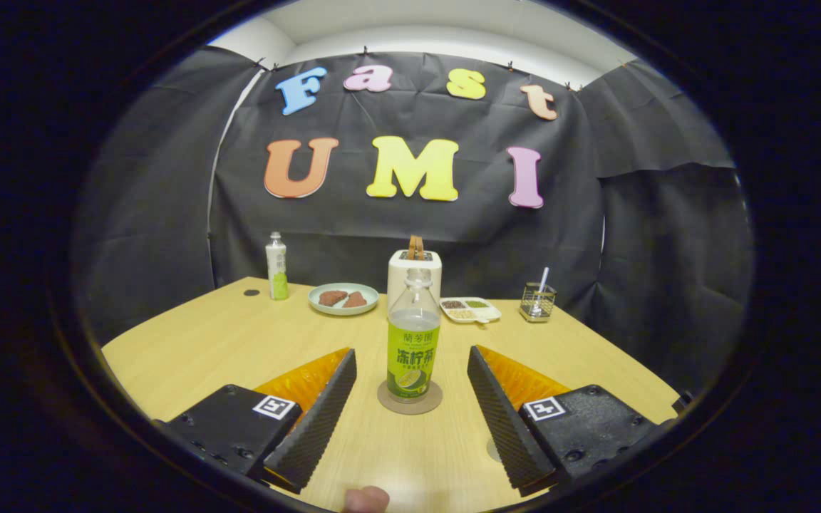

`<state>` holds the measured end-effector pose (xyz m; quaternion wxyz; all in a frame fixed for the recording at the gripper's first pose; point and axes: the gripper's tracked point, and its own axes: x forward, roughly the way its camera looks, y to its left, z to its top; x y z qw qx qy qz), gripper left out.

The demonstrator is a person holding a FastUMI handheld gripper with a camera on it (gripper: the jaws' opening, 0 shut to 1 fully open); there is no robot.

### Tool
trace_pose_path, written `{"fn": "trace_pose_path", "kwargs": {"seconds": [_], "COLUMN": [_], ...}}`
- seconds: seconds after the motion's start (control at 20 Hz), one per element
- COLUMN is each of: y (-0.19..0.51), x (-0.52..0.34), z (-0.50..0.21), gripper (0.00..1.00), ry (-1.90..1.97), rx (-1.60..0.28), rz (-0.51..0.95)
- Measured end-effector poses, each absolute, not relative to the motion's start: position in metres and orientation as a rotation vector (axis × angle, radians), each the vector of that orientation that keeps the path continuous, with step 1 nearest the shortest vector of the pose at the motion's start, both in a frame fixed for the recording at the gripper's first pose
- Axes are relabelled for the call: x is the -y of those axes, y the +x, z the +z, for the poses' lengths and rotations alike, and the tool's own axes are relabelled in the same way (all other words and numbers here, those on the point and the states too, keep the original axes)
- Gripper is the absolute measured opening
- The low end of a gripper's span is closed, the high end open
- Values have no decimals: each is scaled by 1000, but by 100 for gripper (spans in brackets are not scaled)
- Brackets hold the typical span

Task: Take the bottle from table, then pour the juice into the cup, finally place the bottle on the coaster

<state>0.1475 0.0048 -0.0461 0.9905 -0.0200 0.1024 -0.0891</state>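
Spread wide at the table's (239, 342) near edge, the gripper (410, 395) grips nothing, its fingers flanking the juice bottle (413, 342) without touching it. It stands upright on the coaster (410, 405), just ahead, between the fingertips, near mid-table. Toaster (415, 274), plate (343, 298), divided tray (470, 309) and second bottle (276, 266) line the far edge.

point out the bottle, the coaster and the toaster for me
bottle (413, 349), gripper view, on its label, between the open fingers.
coaster (385, 400), gripper view, on its rim.
toaster (397, 281), gripper view, on its front.
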Motion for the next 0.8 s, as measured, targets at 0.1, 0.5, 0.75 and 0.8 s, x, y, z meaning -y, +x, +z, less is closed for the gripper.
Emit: {"fn": "trace_pose_path", "kwargs": {"seconds": [0.1,0.5,0.75,0.8], "y": [124,61,38,34], "x": [-17,-52,-77,-79], "z": [-36,-27,-25,-23], "gripper": [100,100,100,100], "ry": [-33,-39,-19,-24], "rx": [-168,-112,-73,-63], "rz": [-148,-69,4,11]}}
